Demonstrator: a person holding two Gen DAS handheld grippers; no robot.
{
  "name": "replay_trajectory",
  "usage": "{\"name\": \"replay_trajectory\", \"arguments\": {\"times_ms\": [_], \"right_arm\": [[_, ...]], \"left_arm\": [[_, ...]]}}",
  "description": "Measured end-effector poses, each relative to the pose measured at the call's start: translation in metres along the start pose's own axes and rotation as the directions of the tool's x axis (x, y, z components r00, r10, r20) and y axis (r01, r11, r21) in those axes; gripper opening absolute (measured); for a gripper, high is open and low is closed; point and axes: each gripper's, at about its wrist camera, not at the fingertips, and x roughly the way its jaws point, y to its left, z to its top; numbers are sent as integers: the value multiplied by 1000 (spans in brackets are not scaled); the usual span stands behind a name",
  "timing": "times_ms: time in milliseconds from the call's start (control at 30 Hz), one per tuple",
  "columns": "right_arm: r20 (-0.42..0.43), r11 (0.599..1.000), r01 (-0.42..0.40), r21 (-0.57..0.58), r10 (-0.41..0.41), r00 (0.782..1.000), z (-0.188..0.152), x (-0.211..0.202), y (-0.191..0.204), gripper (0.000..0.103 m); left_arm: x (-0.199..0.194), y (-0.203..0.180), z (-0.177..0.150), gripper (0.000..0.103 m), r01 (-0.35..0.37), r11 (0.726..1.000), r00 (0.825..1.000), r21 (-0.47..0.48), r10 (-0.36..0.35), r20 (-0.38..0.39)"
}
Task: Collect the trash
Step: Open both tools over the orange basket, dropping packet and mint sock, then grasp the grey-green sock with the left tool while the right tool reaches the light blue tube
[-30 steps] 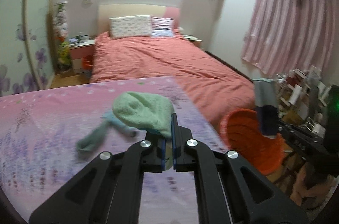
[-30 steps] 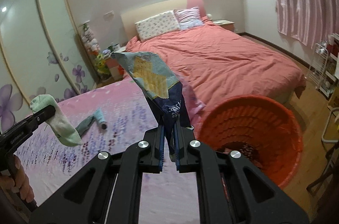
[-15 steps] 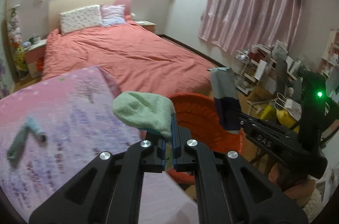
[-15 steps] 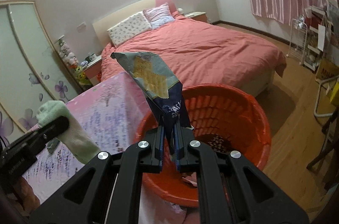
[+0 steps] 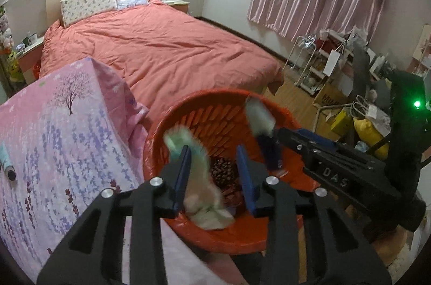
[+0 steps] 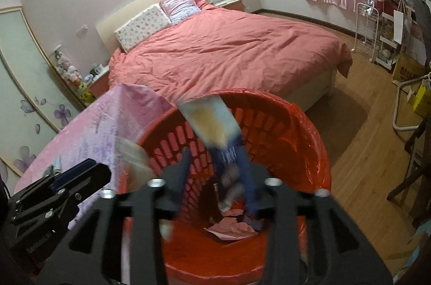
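Both grippers hang over the orange laundry basket [image 5: 204,107] [image 6: 304,128]. My left gripper [image 5: 214,174] is open; the green sock [image 5: 199,171] is blurred and slides down between its fingers into the basket. My right gripper [image 6: 215,177] is open; the blue and yellow snack wrapper [image 6: 212,123] is blurred and drops between its fingers. The right gripper also shows in the left wrist view [image 5: 317,150], and the left gripper in the right wrist view [image 6: 67,185]. Other trash [image 6: 231,227] lies at the basket bottom.
A table with a pink flowered cloth [image 5: 54,139] stands left of the basket, with a teal sock [image 5: 6,161] on it. A bed with a red cover [image 5: 150,48] lies behind. Cluttered racks and boxes [image 5: 336,75] stand at the right on the wooden floor.
Both grippers moved from over the table to above the basket and opened. The green sock and the snack wrapper left their grip and are falling in.
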Motion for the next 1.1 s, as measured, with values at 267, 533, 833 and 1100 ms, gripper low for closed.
{"name": "replay_trajectory", "arguments": {"times_ms": [267,533,833,1100], "right_arm": [[24,997,63,-50,-62,998,-7,-10,12,76],[63,984,72,-165,-63,996,-11,-20,49,95],[18,966,-10,-260,15,1000,-29,-16,108,95],[-49,945,-80,-316,68,996,-44,-4,150,95]], "left_arm": [[-13,43,-14,57,-86,996,996,-31,87,8],[-68,136,-46,77,-298,951,953,-88,301,23],[-113,275,-81,78,-543,797,835,-264,545,-74],[-94,320,-81,60,-581,776,813,-246,568,-129]]}}
